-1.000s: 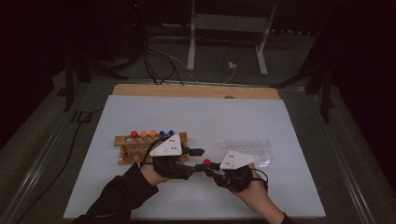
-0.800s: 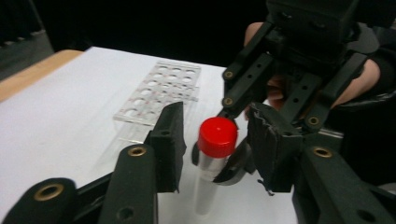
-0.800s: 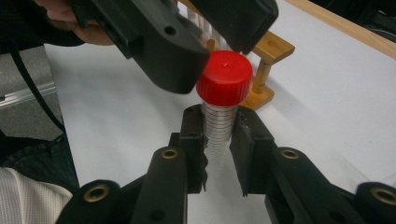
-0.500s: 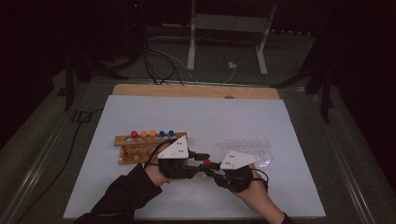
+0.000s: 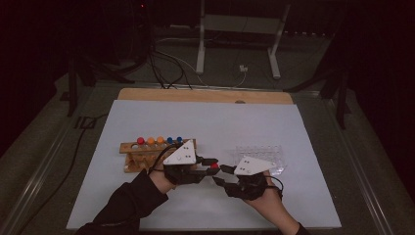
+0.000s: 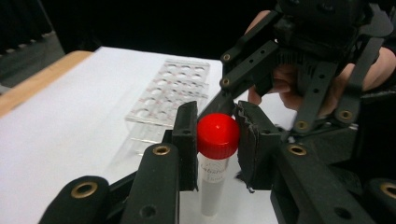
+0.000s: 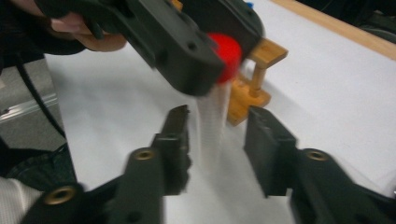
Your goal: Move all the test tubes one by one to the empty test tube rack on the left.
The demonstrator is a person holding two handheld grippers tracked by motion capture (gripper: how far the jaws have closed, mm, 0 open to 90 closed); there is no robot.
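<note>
Since half a second ago your two hands have barely shifted; the grippers remain nose to nose just in front of the wooden rack's right end, with the red-capped tube (image 6: 217, 154) between them.

You hold that tube upright in your left gripper (image 6: 215, 140), its jaws closed on the red cap from both sides, the pale body hanging below with faint printing on it. In the high view the cap shows as a red dot (image 5: 214, 166) off the right end of the wooden rack (image 5: 147, 154), above the white sheet.

Your right gripper (image 7: 215, 135) faces the tube from the side away from the rack. Its jaws stand apart, one on each side of the tube's pale body (image 7: 212, 116) below the cap, gripping nothing; the frame is blurred, so you cannot tell whether either jaw touches it.

On the wooden rack stand five more capped tubes (image 5: 159, 140), in a row: red, two orange, two blue. A clear plastic rack (image 5: 259, 154) with rows of round holes lies farther from the wooden rack, beyond your right gripper (image 5: 221, 175). Everything sits on the white sheet (image 5: 244, 122) covering the counter, whose wooden edge (image 5: 205, 95) shows at the far side.
</note>
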